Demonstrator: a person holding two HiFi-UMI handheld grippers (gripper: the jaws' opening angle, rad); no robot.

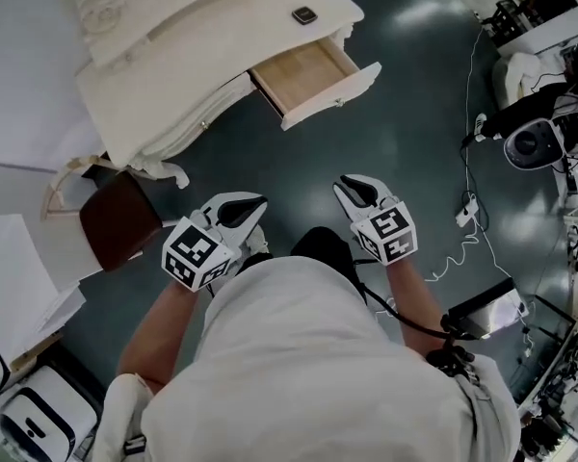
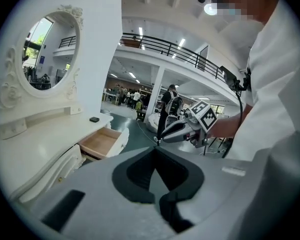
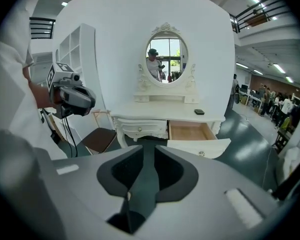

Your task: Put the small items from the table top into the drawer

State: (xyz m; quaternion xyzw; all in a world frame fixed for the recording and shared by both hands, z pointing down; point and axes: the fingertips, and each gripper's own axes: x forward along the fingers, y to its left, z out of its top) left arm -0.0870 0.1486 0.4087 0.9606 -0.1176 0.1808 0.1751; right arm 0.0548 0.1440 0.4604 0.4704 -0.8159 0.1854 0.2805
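Note:
A small dark flat item (image 1: 304, 14) lies near the right end of the white dressing table's top (image 1: 222, 46); it also shows in the right gripper view (image 3: 199, 112). Below it the wooden drawer (image 1: 332, 92) stands pulled out, and I see nothing inside it. Both grippers hover over the floor, well short of the table. My left gripper (image 1: 255, 203) has its jaws together, with nothing held. My right gripper (image 1: 350, 188) is open by a narrow gap (image 3: 149, 151), through which the floor shows and nothing else.
A brown-seated chair (image 1: 120, 219) stands at the table's left. White cables and a power strip (image 1: 467, 210) lie on the floor at the right, beside dark equipment (image 1: 539, 142). An oval mirror (image 3: 166, 54) rises behind the table. White cases (image 1: 34, 417) sit at lower left.

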